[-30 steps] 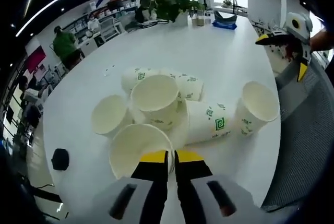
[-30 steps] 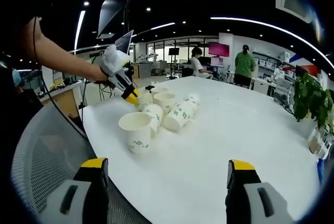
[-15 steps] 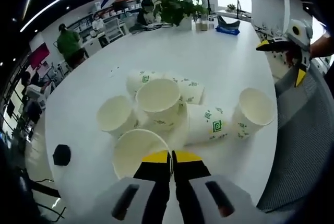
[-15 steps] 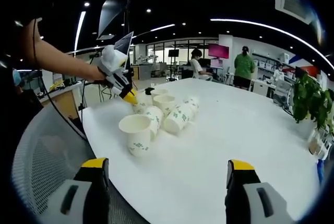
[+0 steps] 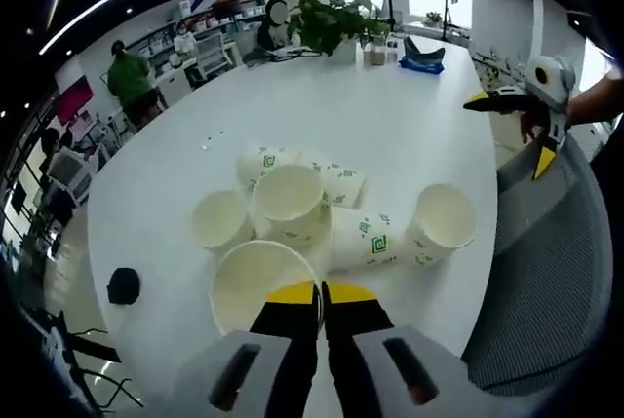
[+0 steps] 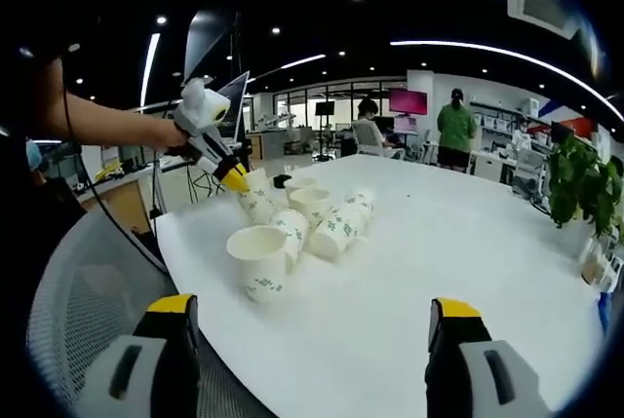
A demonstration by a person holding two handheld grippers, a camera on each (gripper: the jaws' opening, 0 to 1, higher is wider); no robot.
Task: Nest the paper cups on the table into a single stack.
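left gripper (image 5: 320, 293) fingers clamped on cup (image 5: 255, 280) rim, lifted for nesting; right gripper (image 6: 310, 316) fingers wide apart, idle over bench (image 6: 439, 243) edge, away from cups (image 6: 312, 213).

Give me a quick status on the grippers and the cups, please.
Left gripper shut on a cup, lifted above the table. Right gripper open, empty, back from the pile. Other cups loose, some upright, some tipped. Nothing in the way.

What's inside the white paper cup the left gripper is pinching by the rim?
The white paper cup held by the left gripper looks empty, with bare white inner wall and bottom. The jaws cover the near rim; the table beneath it is hidden.
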